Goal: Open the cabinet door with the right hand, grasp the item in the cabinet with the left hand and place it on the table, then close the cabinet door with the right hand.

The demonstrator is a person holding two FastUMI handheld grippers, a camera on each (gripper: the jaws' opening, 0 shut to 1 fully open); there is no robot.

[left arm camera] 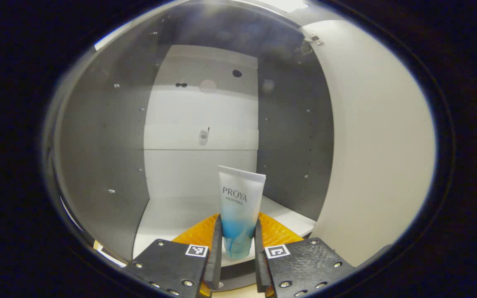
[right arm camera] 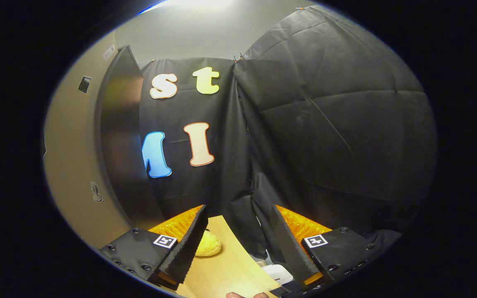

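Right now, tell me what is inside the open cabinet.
A tube stands upright on the cabinet floor, between the fingers of the left gripper. Small fittings show on the back panel. The gripper covers the floor's front edge.

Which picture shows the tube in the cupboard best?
The left gripper view: the tube stands upright in the open cupboard, held between the left hand-held gripper fingers. The right gripper view faces the booth wall and the open door instead.
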